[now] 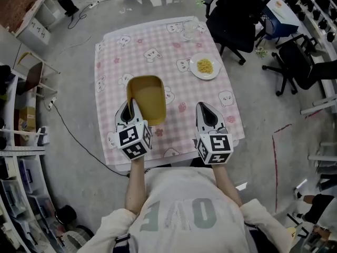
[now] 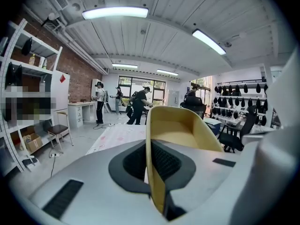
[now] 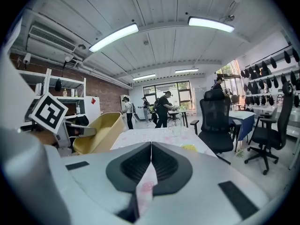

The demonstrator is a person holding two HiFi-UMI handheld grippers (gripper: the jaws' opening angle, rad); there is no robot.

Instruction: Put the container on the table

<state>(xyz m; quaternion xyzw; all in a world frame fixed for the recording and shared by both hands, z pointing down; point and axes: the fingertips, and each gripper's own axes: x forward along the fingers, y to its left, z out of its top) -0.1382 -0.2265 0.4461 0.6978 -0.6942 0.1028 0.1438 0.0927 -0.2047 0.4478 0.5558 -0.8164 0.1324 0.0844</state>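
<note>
Container [image 1: 147, 100], yellow and long, hangs from the left tool [image 1: 131, 104]. That tool is closed tight on the near short wall, with one jaw inside and one outside. The long way of the container points straight away from the person, toward the far side of the surface [image 1: 131, 51].

From the right tool's side the container [image 3: 96, 132] looks tipped, so I think it is up in the air and not resting yet. The pink checked surface lies right under it, so the way to go is down.

The right tool [image 1: 206, 108] is closed with nothing in it, and it is well apart to the right. The left tool is the one that must do the job. A plate [image 1: 204, 66] of yellow food sits farther off to the right, out of the way.
</note>
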